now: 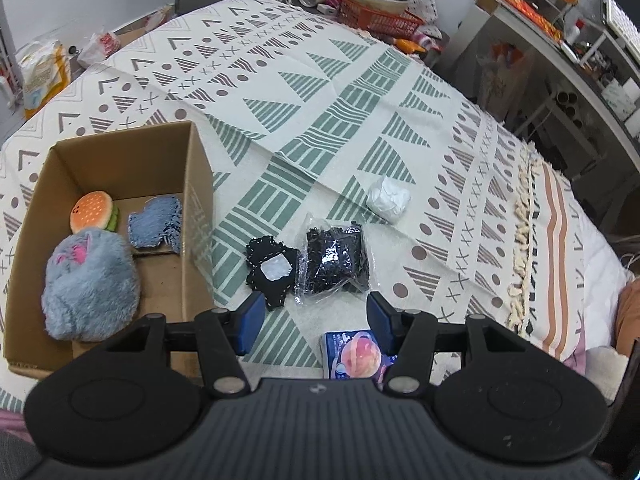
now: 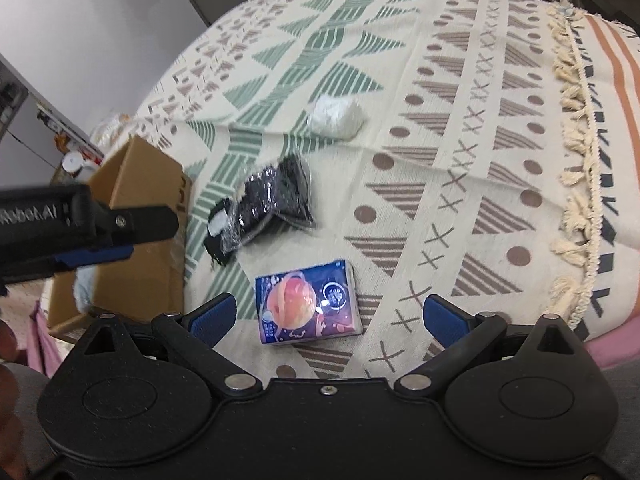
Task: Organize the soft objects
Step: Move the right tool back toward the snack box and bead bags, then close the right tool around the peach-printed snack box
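Note:
A cardboard box [image 1: 196, 184] stands on the patterned bedspread at the left; inside lie a grey plush [image 1: 90, 280], a burger plush [image 1: 93, 211] and a blue-grey cloth [image 1: 154, 222]. On the spread lie a black cloth with a white patch [image 1: 270, 274], a bagged black item [image 1: 334, 258], a white bundle [image 1: 388, 199] and a purple tissue pack [image 2: 310, 302]. My left gripper [image 1: 316, 320] hovers open just short of the black items. My right gripper [image 2: 332, 316] is open with the tissue pack between its fingers, untouched. The left gripper [image 2: 96, 236] also shows in the right wrist view, above the box [image 2: 144, 216].
The bedspread [image 1: 320, 92] covers a bed; a tasselled edge [image 2: 576, 184] runs along the right. Beyond the far end sit an orange basket with bowls [image 1: 380, 12] and a cluttered shelf [image 1: 560, 32]. Bags [image 1: 44, 68] lie at the far left.

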Tool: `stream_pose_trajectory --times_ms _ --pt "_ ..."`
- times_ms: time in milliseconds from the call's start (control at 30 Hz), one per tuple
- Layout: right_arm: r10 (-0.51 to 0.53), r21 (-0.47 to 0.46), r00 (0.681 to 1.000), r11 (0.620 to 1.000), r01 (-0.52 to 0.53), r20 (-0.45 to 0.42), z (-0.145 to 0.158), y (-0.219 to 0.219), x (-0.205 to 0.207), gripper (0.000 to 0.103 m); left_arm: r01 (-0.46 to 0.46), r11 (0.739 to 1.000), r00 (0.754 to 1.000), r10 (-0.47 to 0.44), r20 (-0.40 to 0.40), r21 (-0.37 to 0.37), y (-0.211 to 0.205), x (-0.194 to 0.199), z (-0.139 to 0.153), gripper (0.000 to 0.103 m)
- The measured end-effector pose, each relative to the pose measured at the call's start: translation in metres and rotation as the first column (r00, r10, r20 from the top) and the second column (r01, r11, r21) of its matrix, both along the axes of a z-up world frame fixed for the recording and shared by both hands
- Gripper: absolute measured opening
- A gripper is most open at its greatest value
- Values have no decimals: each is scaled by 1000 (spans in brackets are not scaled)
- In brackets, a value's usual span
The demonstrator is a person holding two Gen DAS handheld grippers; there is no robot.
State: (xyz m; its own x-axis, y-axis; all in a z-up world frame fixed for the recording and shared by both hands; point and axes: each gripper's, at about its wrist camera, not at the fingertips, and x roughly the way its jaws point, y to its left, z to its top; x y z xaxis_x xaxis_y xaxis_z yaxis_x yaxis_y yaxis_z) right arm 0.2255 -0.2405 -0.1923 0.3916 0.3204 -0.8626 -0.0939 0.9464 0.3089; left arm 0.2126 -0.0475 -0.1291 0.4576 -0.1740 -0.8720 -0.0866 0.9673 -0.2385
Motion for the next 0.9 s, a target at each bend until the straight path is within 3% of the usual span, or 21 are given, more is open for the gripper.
stream_pose_trajectory --times_ms 500,567,633,667,900 --pt "19 -73 998 997 -23 -65 -36 37 6 101 88 996 994 -87 -60 18 4 22 -19 55" --pt "10 -103 997 995 -17 -76 -40 41 8 95 95 995 994 -94 -61 17 3 25 -20 55" --pt "7 -130 995 991 -19 -97 -46 44 12 77 100 995 993 -99 -62 9 3 28 -22 55" --pt "1 -131 995 991 -14 -97 -47 44 12 74 101 995 993 -101 -63 7 3 30 -23 55" --pt "-78 -113 994 991 68 -78 -43 30 16 70 111 994 991 -112 -77 -20 -2 41 -33 55"
